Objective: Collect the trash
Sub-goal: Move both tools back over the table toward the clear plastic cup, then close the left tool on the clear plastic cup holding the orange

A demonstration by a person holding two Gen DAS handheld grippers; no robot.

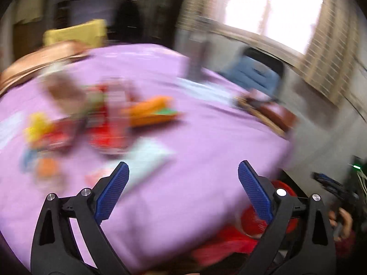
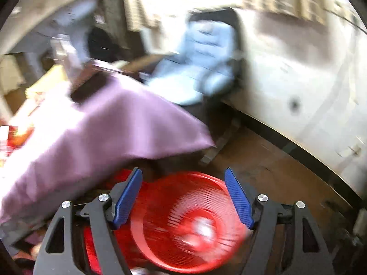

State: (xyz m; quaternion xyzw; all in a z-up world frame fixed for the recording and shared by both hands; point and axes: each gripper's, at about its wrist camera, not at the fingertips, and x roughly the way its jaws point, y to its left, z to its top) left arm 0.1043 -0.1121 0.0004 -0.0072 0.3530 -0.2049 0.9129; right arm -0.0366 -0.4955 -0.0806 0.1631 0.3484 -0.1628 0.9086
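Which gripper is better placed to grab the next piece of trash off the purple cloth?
Left. The left gripper is open and faces the wrappers on the purple cloth. The right gripper, also open, hangs over the red basket.

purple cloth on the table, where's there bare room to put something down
The purple cloth is bare across its near and right part, from between the left gripper fingers out to the table's right edge. The far left is crowded with blurred wrappers and an orange packet; a pale paper borders the bare patch.

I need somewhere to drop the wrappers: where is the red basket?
In the right wrist view, the red basket sits low on the floor, directly below the open right tongs, beside the purple-covered table.
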